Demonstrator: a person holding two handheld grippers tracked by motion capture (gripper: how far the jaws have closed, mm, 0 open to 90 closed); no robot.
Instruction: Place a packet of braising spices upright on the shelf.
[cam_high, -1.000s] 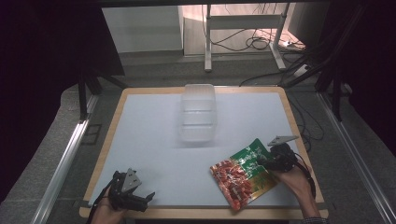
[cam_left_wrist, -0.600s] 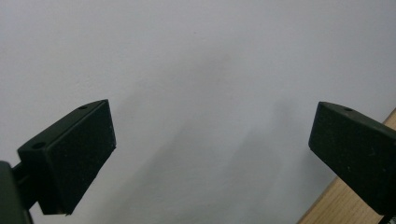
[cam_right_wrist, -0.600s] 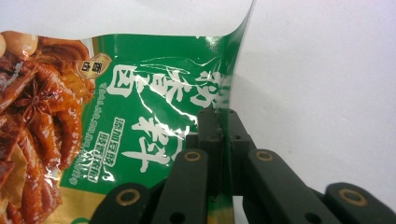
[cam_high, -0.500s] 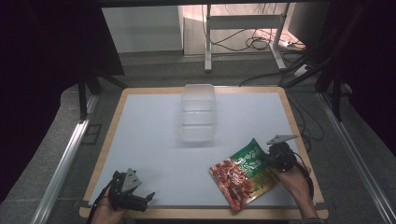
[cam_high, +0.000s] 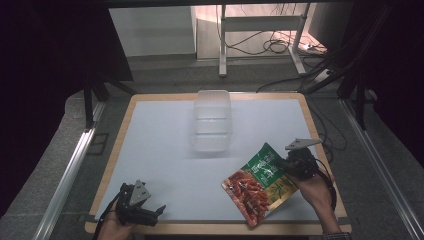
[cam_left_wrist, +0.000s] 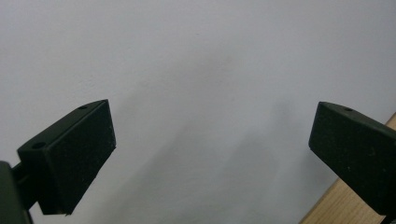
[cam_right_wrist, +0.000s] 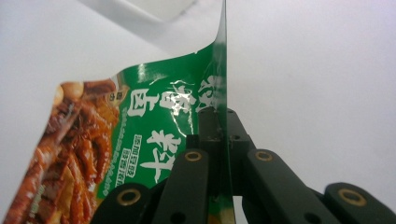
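Pouch (cam_high: 260, 184), a green and red snack packet, lies near the front right of the table (cam_high: 160, 145), its right edge pinched in the clenched right gripper (cam_high: 294, 165). Lifting it well likely means raising slowly with the jaws kept firm on that thin seam, so it cannot slip. Its long axis runs diagonally, the green end toward the clear container (cam_high: 212, 120). The left gripper (cam_high: 150, 212) rests released at front left.
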